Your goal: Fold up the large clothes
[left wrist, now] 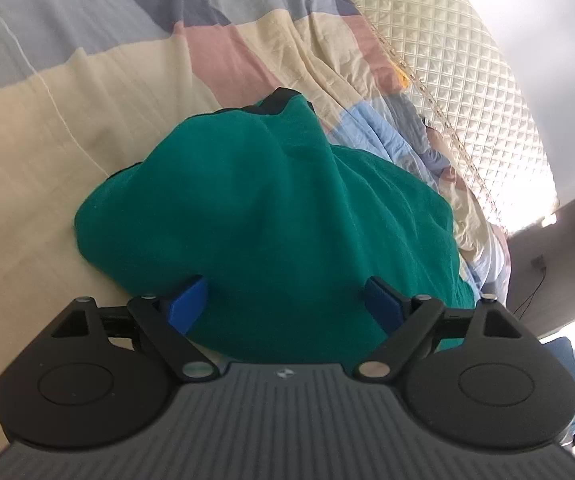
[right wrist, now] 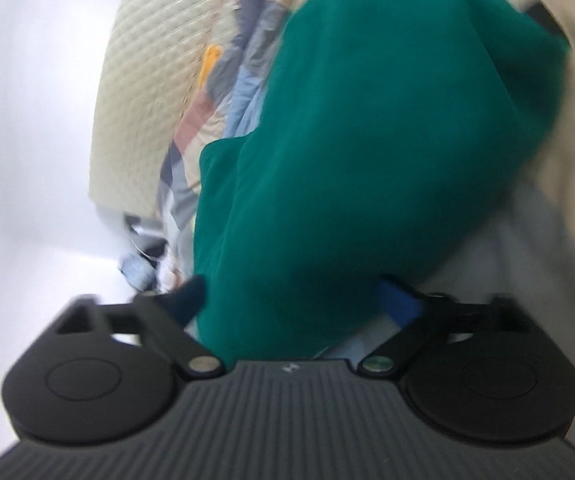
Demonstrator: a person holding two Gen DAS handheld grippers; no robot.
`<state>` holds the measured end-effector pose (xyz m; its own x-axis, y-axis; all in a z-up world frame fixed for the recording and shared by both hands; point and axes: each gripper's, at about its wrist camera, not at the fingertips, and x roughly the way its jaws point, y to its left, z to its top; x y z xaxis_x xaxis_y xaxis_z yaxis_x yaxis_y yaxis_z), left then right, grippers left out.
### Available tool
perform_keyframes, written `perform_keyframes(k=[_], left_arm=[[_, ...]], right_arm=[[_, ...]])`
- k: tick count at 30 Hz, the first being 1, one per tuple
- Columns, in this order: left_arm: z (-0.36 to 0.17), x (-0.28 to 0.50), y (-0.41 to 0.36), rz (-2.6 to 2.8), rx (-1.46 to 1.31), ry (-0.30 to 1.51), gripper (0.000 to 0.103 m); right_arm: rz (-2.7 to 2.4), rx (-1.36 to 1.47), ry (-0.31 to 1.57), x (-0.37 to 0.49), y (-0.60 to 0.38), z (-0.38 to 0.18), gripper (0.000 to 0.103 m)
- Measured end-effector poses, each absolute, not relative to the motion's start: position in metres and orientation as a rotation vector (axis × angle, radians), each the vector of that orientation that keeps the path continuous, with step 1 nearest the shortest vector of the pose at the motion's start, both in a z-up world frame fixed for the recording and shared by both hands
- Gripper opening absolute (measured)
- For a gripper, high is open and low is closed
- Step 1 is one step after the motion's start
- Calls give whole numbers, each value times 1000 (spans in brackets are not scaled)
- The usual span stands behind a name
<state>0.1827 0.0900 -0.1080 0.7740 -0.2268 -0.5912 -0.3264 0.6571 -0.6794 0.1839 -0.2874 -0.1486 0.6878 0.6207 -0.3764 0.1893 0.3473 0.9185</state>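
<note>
left wrist view – green garment (left wrist: 263,216) btwn wide-apart left gripper (left wrist: 285,304) – right gripper (right wrist: 293,300) likewise

Matt green cloth garment (left wrist: 271,216) (soft knit), quilted headboard (left wrist: 467,80).

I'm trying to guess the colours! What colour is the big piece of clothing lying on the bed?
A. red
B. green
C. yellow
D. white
B: the garment bunched on the patchwork bedsheet is plainly teal green, with only a thin black trim at its far edge, and it looks the same green in the right wrist view.
</note>
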Motion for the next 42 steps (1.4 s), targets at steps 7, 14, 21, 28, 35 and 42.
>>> perform_keyframes(k=[7, 14, 21, 28, 35, 42], left_arm=[[-117, 172, 106, 86, -1089, 724, 91], [-157, 176, 121, 99, -1399, 814, 92], [-172, 195, 121, 128, -1434, 731, 91], [-173, 206, 126, 179, -1366, 667, 47], [-146, 188, 127, 145, -1266, 611, 20], [-114, 141, 121, 83, -1183, 602, 18]], right_arm=[[305, 1401, 785, 189, -291, -174, 101], [238, 1464, 775, 190, -287, -185, 101], [248, 1449, 763, 199, -281, -185, 101], [265, 1341, 753, 201, -284, -171, 67], [298, 1205, 702, 184, -281, -143, 42], [326, 1074, 650, 145, -299, -115, 27]])
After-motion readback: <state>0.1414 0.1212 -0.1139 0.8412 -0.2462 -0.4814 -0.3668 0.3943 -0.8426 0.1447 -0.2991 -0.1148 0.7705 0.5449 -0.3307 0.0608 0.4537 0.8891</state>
